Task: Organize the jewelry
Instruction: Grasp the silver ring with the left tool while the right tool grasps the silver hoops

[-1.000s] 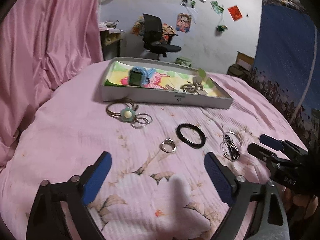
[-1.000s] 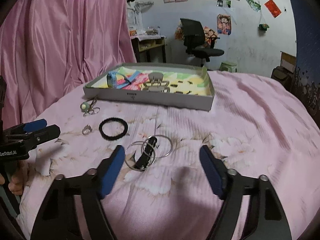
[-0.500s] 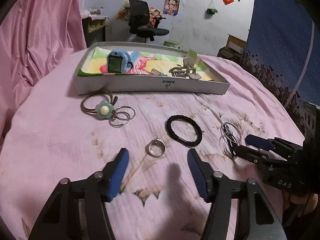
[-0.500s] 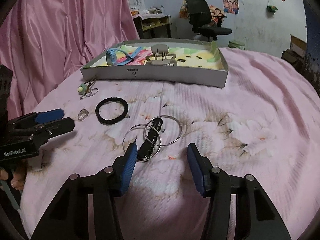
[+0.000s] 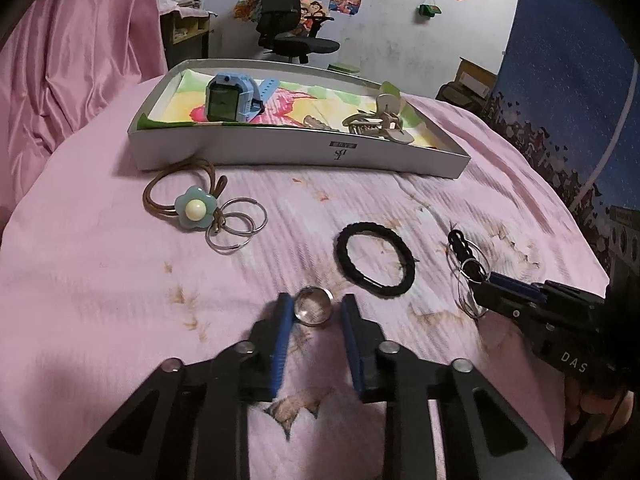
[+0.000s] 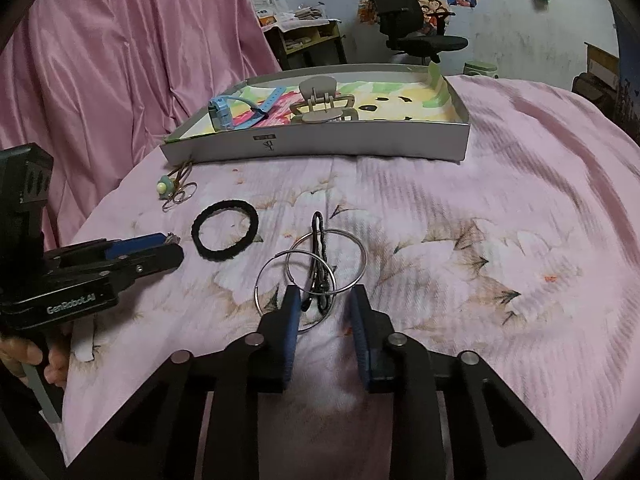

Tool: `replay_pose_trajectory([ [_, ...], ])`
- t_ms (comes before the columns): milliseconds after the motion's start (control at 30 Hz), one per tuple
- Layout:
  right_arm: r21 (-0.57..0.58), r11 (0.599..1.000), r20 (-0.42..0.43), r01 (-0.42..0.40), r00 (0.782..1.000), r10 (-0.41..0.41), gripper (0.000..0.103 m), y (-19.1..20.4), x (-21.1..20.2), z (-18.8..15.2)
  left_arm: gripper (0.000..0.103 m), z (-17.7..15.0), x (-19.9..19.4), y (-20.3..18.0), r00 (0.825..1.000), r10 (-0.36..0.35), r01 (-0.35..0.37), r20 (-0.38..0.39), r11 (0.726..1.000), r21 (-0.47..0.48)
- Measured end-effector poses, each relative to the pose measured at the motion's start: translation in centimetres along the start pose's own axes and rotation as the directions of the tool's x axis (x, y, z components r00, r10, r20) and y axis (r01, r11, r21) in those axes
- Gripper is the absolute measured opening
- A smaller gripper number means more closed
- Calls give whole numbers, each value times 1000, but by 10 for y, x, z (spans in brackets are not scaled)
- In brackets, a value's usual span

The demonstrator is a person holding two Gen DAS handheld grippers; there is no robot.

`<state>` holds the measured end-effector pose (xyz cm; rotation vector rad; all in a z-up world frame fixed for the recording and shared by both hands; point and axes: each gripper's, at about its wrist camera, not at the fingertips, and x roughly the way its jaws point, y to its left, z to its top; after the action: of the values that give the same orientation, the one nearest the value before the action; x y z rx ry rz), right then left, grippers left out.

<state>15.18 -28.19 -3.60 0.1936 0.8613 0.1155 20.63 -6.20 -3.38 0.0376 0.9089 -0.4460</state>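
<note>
On the pink bedspread a small silver ring point(image 5: 313, 306) lies between the blue pads of my left gripper point(image 5: 316, 299). Its jaws are closing, and a gap still shows on the ring's right side. Two silver hoops with a black clip point(image 6: 318, 240) lie at my right gripper point(image 6: 325, 290). Its jaws are closing around their near end without visibly pressing. A black hair tie point(image 5: 374, 258) lies between the two spots. A flower hair tie point(image 5: 196, 206) with small rings lies left of it. Behind stands the white box point(image 5: 304, 156) holding a blue watch point(image 5: 228, 98) and a beige hair claw point(image 5: 380, 120).
A pink curtain point(image 6: 120, 60) hangs at the left of the bed. A blue backdrop point(image 5: 568, 92) stands at the right. An office chair point(image 6: 412, 28) and a cluttered desk are behind the box. A person's hand point(image 6: 24, 360) holds the left gripper's handle.
Both grippers have come forward and down toward the bedspread. Their jaws have narrowed from wide apart to close around the ring and the hoops.
</note>
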Motion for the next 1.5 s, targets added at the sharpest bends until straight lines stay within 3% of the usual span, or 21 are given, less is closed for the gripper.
replay_pose_trajectory([
  [133, -6, 1000, -3, -7, 1000, 7, 12, 1, 0, -1, 20, 0, -1, 1, 1000, -7, 7, 5, 1000, -6],
  [867, -26, 999, 20, -29, 999, 30, 12, 7, -14, -8, 20, -1, -2, 0, 1000, -14, 14, 18, 1000, 1],
  [1033, -27, 999, -16, -24, 1000, 23, 12, 7, -10, -10, 20, -1, -2, 0, 1000, -14, 14, 19, 1000, 1],
  [1500, 36, 994, -32, -103, 994, 104, 14, -2, -1, -8, 20, -2, -2, -1, 1000, -12, 12, 18, 1000, 2],
])
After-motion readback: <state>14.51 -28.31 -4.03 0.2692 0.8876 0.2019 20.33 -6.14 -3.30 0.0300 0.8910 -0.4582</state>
